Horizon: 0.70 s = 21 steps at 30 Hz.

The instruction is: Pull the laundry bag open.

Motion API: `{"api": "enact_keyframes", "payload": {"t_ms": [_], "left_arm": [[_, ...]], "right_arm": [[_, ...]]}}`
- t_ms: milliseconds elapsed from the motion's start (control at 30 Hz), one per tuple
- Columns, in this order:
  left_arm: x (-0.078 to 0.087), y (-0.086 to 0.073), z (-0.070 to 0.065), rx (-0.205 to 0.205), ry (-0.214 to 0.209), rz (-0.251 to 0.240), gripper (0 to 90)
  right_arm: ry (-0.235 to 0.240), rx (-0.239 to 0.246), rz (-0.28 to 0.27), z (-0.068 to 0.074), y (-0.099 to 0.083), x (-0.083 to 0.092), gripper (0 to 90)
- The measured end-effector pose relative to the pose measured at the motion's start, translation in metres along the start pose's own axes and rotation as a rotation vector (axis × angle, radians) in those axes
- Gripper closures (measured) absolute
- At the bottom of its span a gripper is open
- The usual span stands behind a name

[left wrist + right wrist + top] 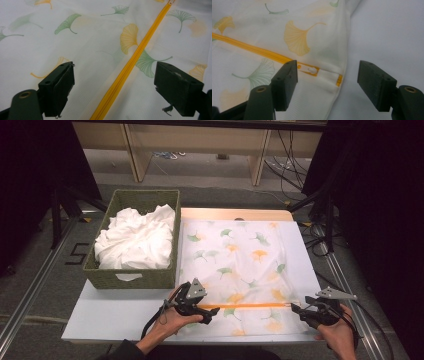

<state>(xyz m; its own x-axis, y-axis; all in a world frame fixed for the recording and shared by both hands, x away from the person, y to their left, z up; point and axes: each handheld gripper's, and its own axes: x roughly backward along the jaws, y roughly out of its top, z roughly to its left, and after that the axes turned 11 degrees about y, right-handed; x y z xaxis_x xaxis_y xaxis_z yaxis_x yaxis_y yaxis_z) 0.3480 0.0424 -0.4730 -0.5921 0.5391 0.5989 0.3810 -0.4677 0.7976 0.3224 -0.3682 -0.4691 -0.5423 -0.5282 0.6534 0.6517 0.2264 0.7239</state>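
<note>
A white pillowcase (240,270) printed with green and yellow ginkgo leaves lies flat on the table (115,317), covering most of its right half and reaching close to the near edge. Its yellow zipper (250,306) runs parallel to that near edge, from one pair of tongs to the other, and appears closed along the whole stretch on show. In the right gripper view the pull tab (312,70) sits at the zipper's end, just short of the case's right side seam, lying flat on the fabric.

The left tongs (207,312) hover at the left end of the zipper, jaws wide apart and gripping nothing; in the left gripper view the zipper (130,65) passes between them untouched. The right tongs (300,311) sit at the case's right edge, likewise wide open and empty, with the left jaw just beside the tab and the right jaw over bare table (392,32).

Judging from this layout, the work is at an early stage: the case is spread and smoothed, both tongs are placed at either end of the zipper, yet no grip on the tab or the cloth is made and the zipper is not yet drawn open.

At the table's far left corner stands a green woven basket (135,279) holding a crumpled white bundle (135,240), well apart from the tongs. It looks like the filling or further laundry waiting its turn.
</note>
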Motion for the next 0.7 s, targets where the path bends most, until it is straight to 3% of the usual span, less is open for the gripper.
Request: {"api": "enact_keyframes", "payload": {"t_ms": [33, 67, 100, 167, 200, 233, 333, 367, 400, 467, 533, 567, 600, 633, 667, 700], "left_arm": [[-0.001, 0.001, -0.001, -0.001, -0.005, -0.004, 16.2], [-0.002, 0.001, -0.003, 0.002, -0.008, -0.006, 16.2], [-0.003, 0.002, -0.003, -0.015, -0.003, -0.004, 16.2], [-0.005, 0.002, -0.005, -0.007, -0.014, -0.004, 16.2], [-0.005, 0.002, -0.006, -0.016, -0.005, 0.001, 16.2], [-0.005, 0.002, -0.008, -0.015, -0.018, 0.003, 16.2], [-0.007, 0.002, -0.011, -0.020, -0.027, -0.004, 16.2], [-0.006, 0.003, -0.012, -0.034, -0.020, -0.005, 16.2], [-0.007, 0.002, -0.013, -0.030, -0.027, -0.006, 16.2], [-0.007, 0.002, -0.014, -0.042, -0.042, 0.001, 16.3], [-0.006, 0.001, -0.016, -0.065, -0.031, 0.002, 16.3], [-0.007, 0.000, -0.016, -0.073, -0.027, -0.003, 16.3], [-0.007, 0.000, -0.018, -0.049, -0.034, -0.001, 16.4], [-0.007, 0.000, -0.019, -0.053, -0.033, 0.003, 16.4], [-0.007, 0.000, -0.018, -0.070, -0.034, -0.002, 16.5], [-0.006, 0.000, -0.018, -0.079, -0.027, 0.002, 16.5]], "right_arm": [[0.000, -0.031, 0.000, 0.001, -0.001, 0.000, 33.9], [-0.002, -0.035, 0.002, 0.000, -0.002, 0.001, 34.2], [-0.021, -0.003, 0.005, -0.003, -0.002, 0.002, 34.8], [-0.003, -0.041, 0.006, -0.002, -0.002, 0.002, 36.4], [-0.021, -0.001, 0.009, -0.006, -0.003, 0.003, 39.3], [-0.021, -0.001, 0.009, -0.006, -0.003, 0.003, 39.3], [0.019, -0.027, 0.023, -0.009, -0.006, 0.002, 45.0], [0.014, -0.026, 0.025, -0.010, -0.006, 0.002, 46.3], [-0.003, -0.055, 0.027, -0.009, -0.008, 0.002, 48.9], [0.008, -0.033, 0.032, -0.013, -0.008, 0.001, 50.8], [0.024, -0.010, 0.026, -0.015, -0.009, 0.000, 51.7], [-0.009, -0.049, 0.025, -0.013, -0.010, 0.000, 51.8], [-0.011, -0.074, 0.038, -0.012, -0.009, 0.001, 51.9], [-0.008, -0.080, 0.040, -0.012, -0.009, 0.001, 51.9], [0.003, -0.030, 0.029, -0.015, -0.008, -0.001, 51.9], [0.001, -0.057, 0.028, -0.012, -0.008, -0.002, 51.9]]}}
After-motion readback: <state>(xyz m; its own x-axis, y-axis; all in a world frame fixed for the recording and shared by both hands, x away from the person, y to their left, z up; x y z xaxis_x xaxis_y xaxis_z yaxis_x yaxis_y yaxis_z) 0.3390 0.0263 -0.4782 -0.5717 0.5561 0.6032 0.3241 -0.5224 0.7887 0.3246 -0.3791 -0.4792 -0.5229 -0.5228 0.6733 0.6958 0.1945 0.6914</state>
